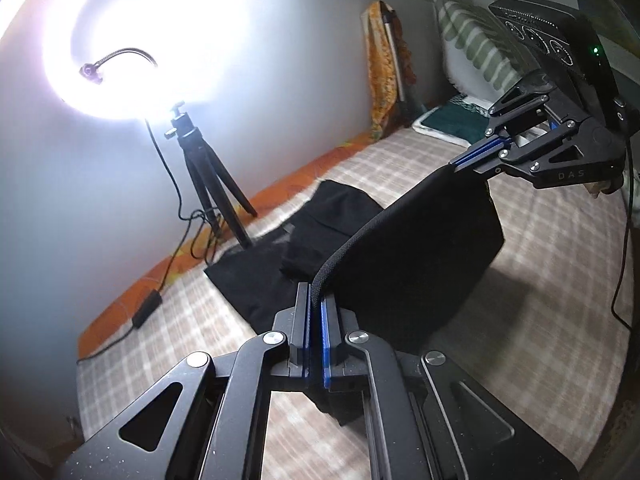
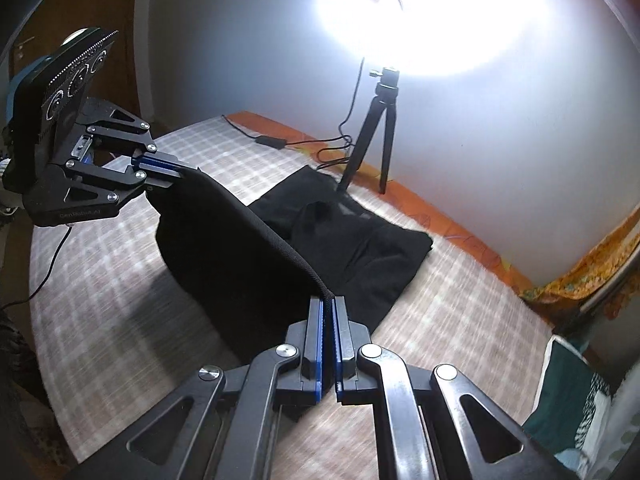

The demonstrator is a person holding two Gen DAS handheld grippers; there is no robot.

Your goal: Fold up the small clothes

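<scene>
The left gripper (image 1: pixel 316 300) has its fingers (image 1: pixel 327 344) clamped on one end of the ribbed hem of a black garment (image 1: pixel 420 248), and the right gripper (image 2: pixel 328 306) pinches the other end of that hem between its own closed fingers (image 2: pixel 316 344). The hem runs taut from one pair of fingers to the other, raised off the checked bed (image 1: pixel 540 300), with the cloth hanging below it and its far part lying flat on the bed beyond both fingertips. Past that, a lit ring light (image 1: pixel 148 36) stands on a tripod (image 1: pixel 212 184) by the wall.
</scene>
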